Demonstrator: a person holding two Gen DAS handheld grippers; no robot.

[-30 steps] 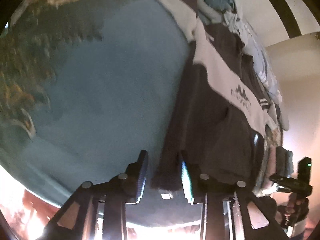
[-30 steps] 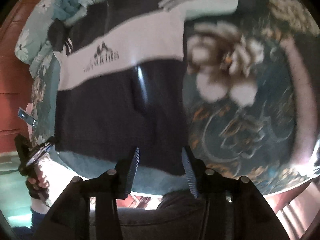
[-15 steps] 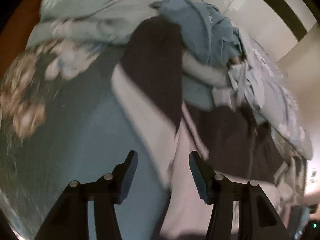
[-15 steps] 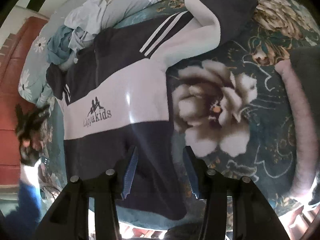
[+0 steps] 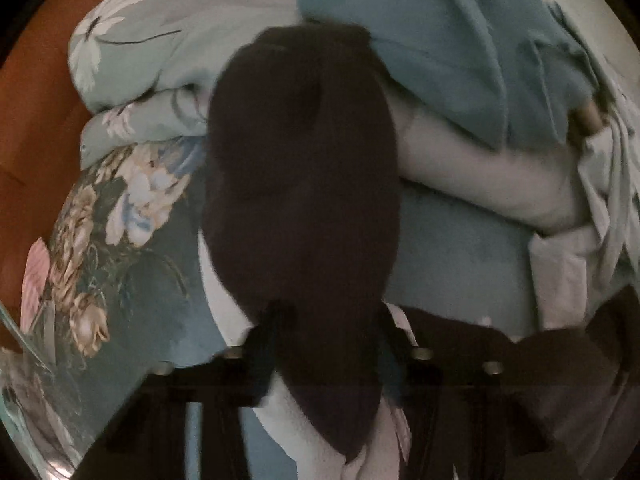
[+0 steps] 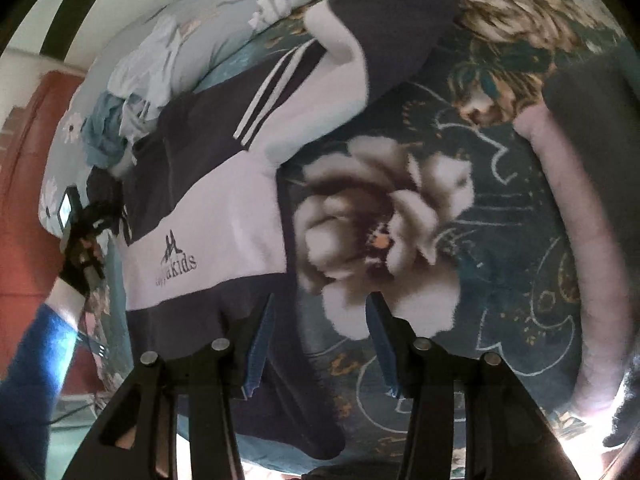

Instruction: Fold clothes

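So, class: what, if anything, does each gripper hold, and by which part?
The left gripper is closing around the dark sleeve of the navy-and-white sweatshirt; contact cannot be told. The right gripper holds nothing.

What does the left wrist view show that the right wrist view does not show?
Only the left wrist view shows the left gripper closing on the jacket's dark sleeve, close up. Only the right wrist view shows the jacket's logo, white stripes, a big flower print and the open, empty right gripper. Both show the jacket, the blue clothes pile and the floral bedding.
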